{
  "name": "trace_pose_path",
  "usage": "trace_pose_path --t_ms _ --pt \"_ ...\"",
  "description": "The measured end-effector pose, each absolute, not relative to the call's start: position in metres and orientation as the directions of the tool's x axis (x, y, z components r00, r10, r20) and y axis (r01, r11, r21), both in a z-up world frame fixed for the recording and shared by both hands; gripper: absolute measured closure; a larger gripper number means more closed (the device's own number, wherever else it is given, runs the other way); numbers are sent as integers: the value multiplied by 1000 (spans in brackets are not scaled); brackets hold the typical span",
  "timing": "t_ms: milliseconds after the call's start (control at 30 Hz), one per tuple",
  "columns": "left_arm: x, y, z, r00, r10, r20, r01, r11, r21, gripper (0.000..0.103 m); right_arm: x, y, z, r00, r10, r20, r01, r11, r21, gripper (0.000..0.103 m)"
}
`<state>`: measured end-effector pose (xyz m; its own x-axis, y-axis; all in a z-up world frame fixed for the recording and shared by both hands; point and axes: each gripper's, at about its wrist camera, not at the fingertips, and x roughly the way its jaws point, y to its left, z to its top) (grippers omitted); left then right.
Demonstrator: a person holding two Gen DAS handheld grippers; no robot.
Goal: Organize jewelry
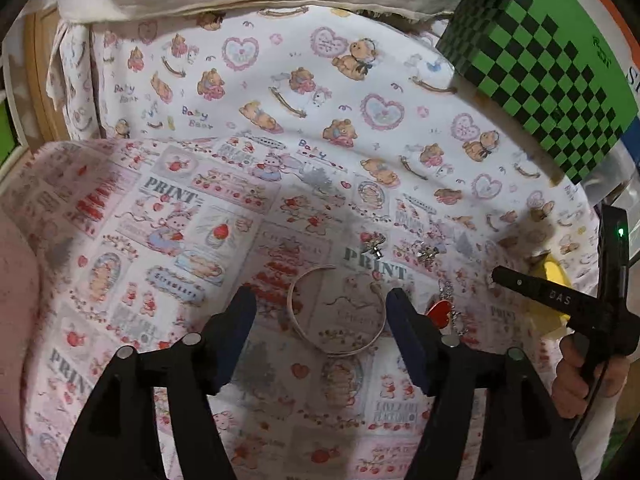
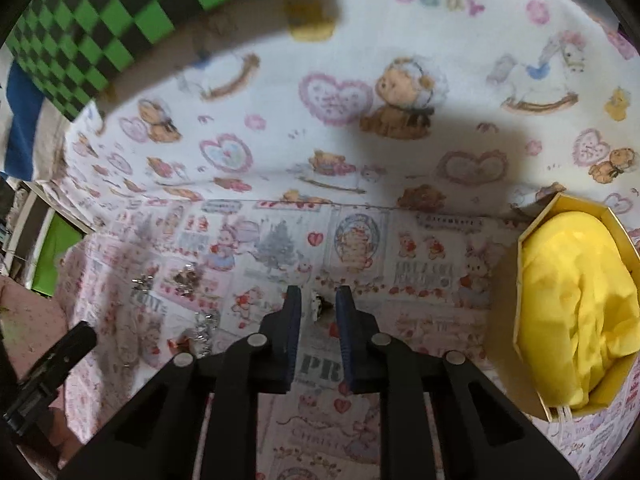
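1. Hovering over the patterned cloth (image 1: 168,216), my left claw (image 1: 320,308) is spread wide and holds nothing.
2. I see a thin open bangle (image 1: 336,312) lying flat on the cloth, between the two left fingers and untouched by either.
3. Just right of the bangle lies a red heart charm (image 1: 439,314) on a chain; two small silver pieces (image 1: 376,245) sit beyond.
4. My right claw (image 2: 318,308) is nearly closed around a small dark-and-silver jewelry piece (image 2: 320,306); I cannot tell whether the pads actually touch it.
5. A yellow box (image 2: 536,240) lined with yellow fabric stands at the right.
6. A green-and-black checkered box (image 1: 532,64) sits at the far edge.
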<state>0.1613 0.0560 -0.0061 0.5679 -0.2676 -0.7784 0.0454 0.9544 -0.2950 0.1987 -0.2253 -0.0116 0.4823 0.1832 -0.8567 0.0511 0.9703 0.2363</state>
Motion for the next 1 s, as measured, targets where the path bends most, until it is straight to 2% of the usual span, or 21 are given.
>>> trace_pose_path --t_ms 200,400,533,700,767,900,933,1000 --pt "164 62 -9 537 -291 -792 17 942 -335 13 202 -218 -18 460 150 -875 48 980 193 93" --pt "166 48 -24 505 -309 -806 30 939 -341 9 187 -221 -11 505 140 -852 40 982 186 93" --pt "161 18 -27 546 -178 -819 84 984 -158 7 159 -228 5 541 148 -828 18 982 188 93" --pt "159 1 -36 548 -100 -830 112 993 -46 7 113 -237 28 618 152 -771 -16 983 181 93" --pt "157 -2 -36 565 -95 -820 121 992 -32 12 96 -239 35 652 132 -746 -19 987 157 93" --pt "155 -3 -32 584 -110 -804 129 991 -41 35 79 -244 41 694 108 -712 -8 990 143 93" --pt "155 -2 -32 585 -124 -801 135 989 -54 38 77 -248 42 700 105 -707 -6 990 142 93" --pt "157 -3 -31 580 -136 -803 135 988 -70 38 76 -255 43 716 93 -692 11 989 144 93"
